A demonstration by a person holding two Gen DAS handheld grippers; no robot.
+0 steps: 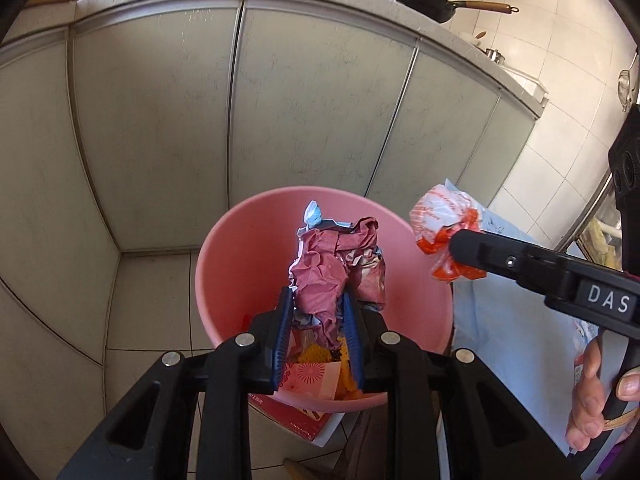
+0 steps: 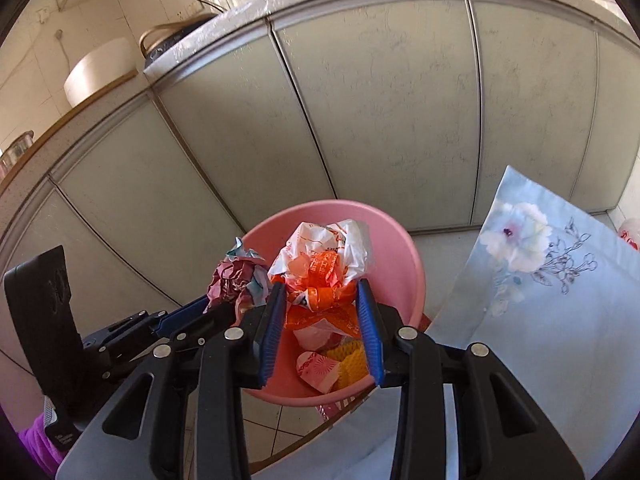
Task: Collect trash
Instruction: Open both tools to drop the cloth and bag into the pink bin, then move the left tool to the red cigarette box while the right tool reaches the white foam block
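I have both loads over the pink bin (image 1: 240, 264), which sits at the lower centre of each frame against the cabinet doors (image 1: 160, 120). My left gripper (image 1: 316, 312) has its fingers clenched on a crumpled maroon wrapper (image 1: 328, 272); my right gripper (image 2: 322, 312) grasps an orange-and-white plastic bag (image 2: 320, 264). This looks like the drop step. Next I should release each wad while it hangs inside the rim, above the scraps (image 2: 320, 364) already in the bottom.
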